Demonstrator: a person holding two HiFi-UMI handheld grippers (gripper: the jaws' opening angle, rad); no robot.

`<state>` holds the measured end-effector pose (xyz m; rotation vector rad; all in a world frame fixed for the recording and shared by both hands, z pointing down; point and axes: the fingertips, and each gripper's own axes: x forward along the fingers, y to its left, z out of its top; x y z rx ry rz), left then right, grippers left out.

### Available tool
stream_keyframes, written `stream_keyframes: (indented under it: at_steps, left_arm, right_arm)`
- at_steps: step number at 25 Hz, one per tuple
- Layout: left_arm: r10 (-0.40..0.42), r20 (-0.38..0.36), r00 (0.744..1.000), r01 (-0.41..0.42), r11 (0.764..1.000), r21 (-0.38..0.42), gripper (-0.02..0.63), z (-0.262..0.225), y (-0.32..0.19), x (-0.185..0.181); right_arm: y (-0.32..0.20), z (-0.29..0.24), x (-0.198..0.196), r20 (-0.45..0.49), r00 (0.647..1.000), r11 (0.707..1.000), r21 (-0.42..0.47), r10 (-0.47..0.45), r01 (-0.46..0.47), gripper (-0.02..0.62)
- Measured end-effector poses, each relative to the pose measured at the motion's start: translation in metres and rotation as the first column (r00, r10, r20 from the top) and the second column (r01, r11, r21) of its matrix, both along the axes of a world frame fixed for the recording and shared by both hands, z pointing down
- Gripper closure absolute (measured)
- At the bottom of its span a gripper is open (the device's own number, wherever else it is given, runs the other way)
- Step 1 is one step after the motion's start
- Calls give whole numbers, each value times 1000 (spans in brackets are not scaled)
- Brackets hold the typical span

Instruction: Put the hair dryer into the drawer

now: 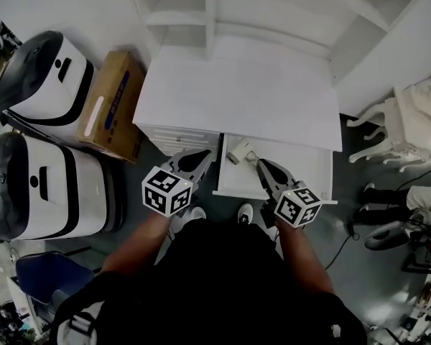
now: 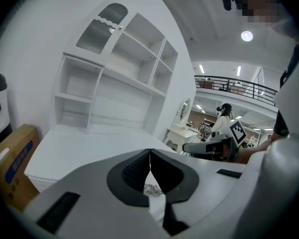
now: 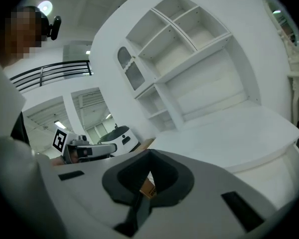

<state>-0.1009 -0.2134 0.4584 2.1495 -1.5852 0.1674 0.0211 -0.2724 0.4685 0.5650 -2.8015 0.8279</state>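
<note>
A small white hair dryer [image 1: 238, 150] lies at the back left of the open white drawer [image 1: 302, 167], under the edge of the white desk top [image 1: 237, 85]. My left gripper [image 1: 201, 155] hovers left of the drawer, in front of the desk's drawer fronts, and its jaws are shut and empty [image 2: 150, 153]. My right gripper [image 1: 261, 165] hangs over the drawer, just right of the hair dryer and apart from it. Its jaws are shut with nothing between them [image 3: 149, 157]. Each gripper view looks level across the desk top and catches the other gripper [image 2: 209, 147] [image 3: 84, 151].
A white hutch with open shelves [image 1: 201, 6] stands on the desk. Two white-and-black machines [image 1: 47, 77] [image 1: 43, 185] and a cardboard box [image 1: 115, 106] crowd the floor at left. A white chair [image 1: 409, 121] and another person's legs [image 1: 388, 192] are at right.
</note>
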Motion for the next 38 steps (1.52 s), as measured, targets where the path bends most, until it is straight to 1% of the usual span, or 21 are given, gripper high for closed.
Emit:
stream_keyframes:
  at_steps: [5,8,14,17,19,25,29,33,38]
  left_arm:
    - [70,1,998,-70,998,-4,595,2,12,8]
    - [104,11,994,-104,995,-7,595,6,20,6]
    - [171,37,985,-170,985,-23,595,13,32,3]
    - [174,33,984,-173,985,-13,595,9,34,3]
    - [170,28,985,-170,985,-7,595,6,36,3]
    - [141,7,990,-141,990,1,595,3,34,6]
    - [135,8,991,-135,991,0,595,2,27,24]
    - [137,18,990,-137,990,17,595,-7,18,45]
    - [126,26,992,-126,992,18,595,-9,16,65]
  right_arm:
    - [14,1,2,27,998,998,-30,57,-56,569]
    - [24,3,-2,40,996,996,-38,83,-81,570]
    - [38,5,-12,42,991,992,-16,126,-125,571]
    - [41,3,-14,18,993,993,16,121,-121,569]
    - [40,2,-13,14,993,992,21,121,-121,570]
    - [37,-5,-8,-1,995,994,53,100,-100,571]
    - [33,-14,11,-4,996,994,67,88,-87,571]
    - [27,-17,34,-7,996,994,65,89,-88,571]
    - [22,-13,56,-8,996,995,41,86,-86,571]
